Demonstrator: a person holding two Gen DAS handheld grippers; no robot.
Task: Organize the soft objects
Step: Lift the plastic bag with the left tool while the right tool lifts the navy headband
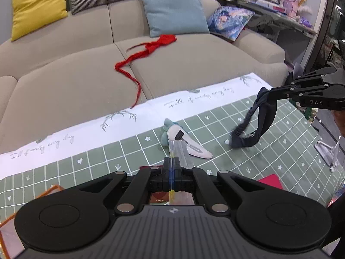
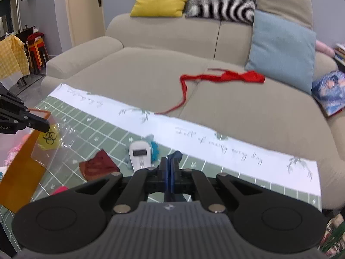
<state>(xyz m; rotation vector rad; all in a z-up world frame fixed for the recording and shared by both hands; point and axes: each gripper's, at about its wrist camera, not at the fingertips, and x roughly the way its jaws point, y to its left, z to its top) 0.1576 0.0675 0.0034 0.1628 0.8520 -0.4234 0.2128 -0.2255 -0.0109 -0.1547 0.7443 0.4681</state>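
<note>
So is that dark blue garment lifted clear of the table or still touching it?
Still touching: the right gripper pinches the dark blue garment at its top, while its bunched lower end rests on the green tablecloth.

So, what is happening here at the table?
A person is sorting soft things with two hand-held grippers. The right gripper is shut on a dark garment, whose lower end seems to touch the green tablecloth. The left gripper is shut on the edge of a clear plastic bag with an orange strip, holding it up. A white timer, a teal cloth and a dark red cloth lie on the table. A red garment lies on the sofa.
</note>
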